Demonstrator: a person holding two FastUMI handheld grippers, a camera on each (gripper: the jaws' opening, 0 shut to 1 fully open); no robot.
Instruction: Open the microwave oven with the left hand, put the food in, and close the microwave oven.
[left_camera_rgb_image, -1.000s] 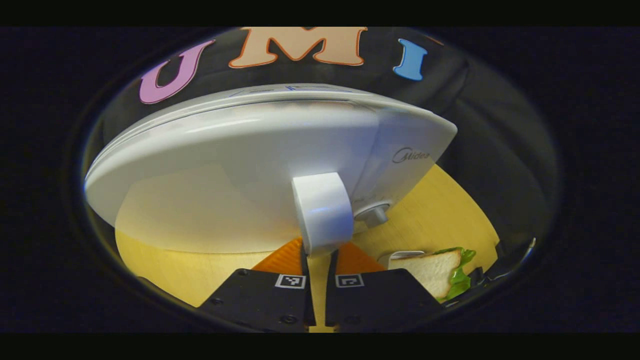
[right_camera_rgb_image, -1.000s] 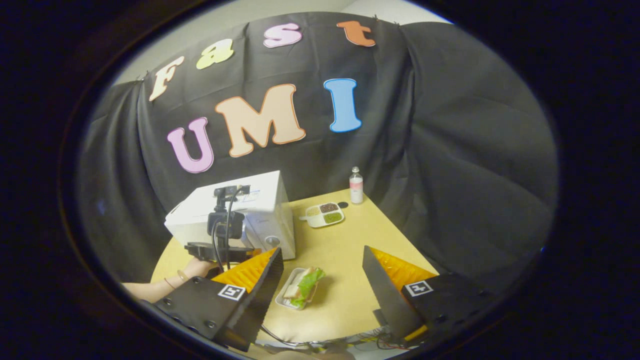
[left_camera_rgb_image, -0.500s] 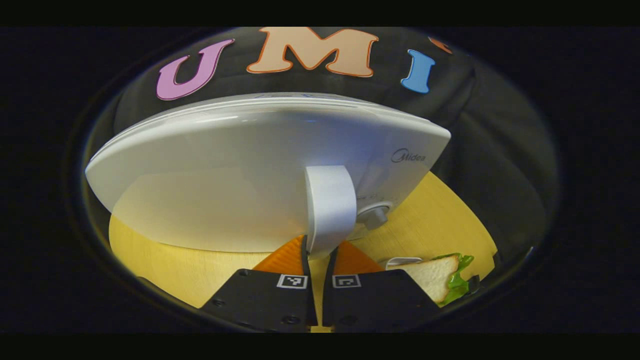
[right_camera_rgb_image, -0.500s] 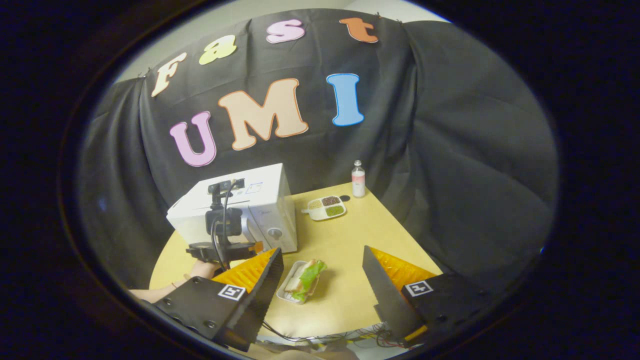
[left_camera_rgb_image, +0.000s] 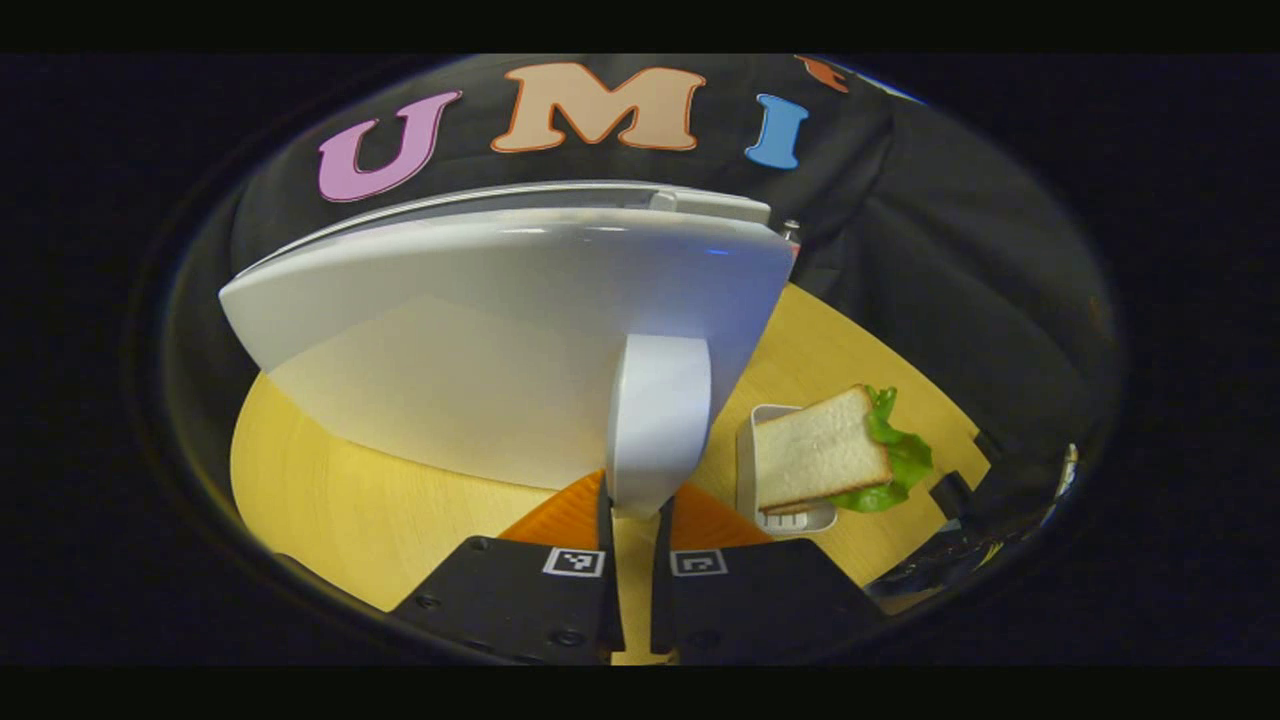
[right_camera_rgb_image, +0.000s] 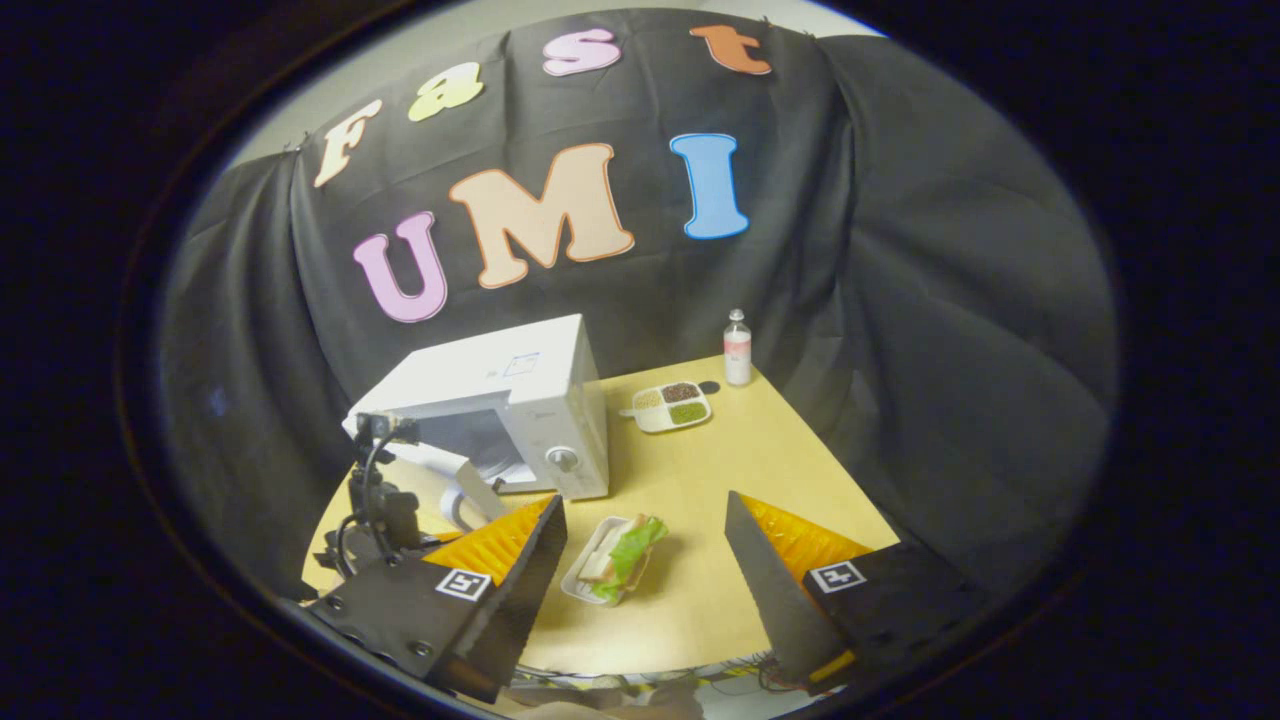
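Bottle (right_camera_rgb_image: 738, 347) and snack tray (right_camera_rgb_image: 671, 406) upper centre; sandwich (right_camera_rgb_image: 622, 555) between right gripper (right_camera_rgb_image: 645, 560) spread fingers; left gripper (left_camera_rgb_image: 635, 510) pinching door handle (left_camera_rgb_image: 655, 420).

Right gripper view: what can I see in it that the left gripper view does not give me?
Right gripper view: the bottle, the divided dish, the microwave with its knob, and the open right gripper. Left gripper view: the left gripper clamped on the door handle, close up. Both: the sandwich, the open door, the table.
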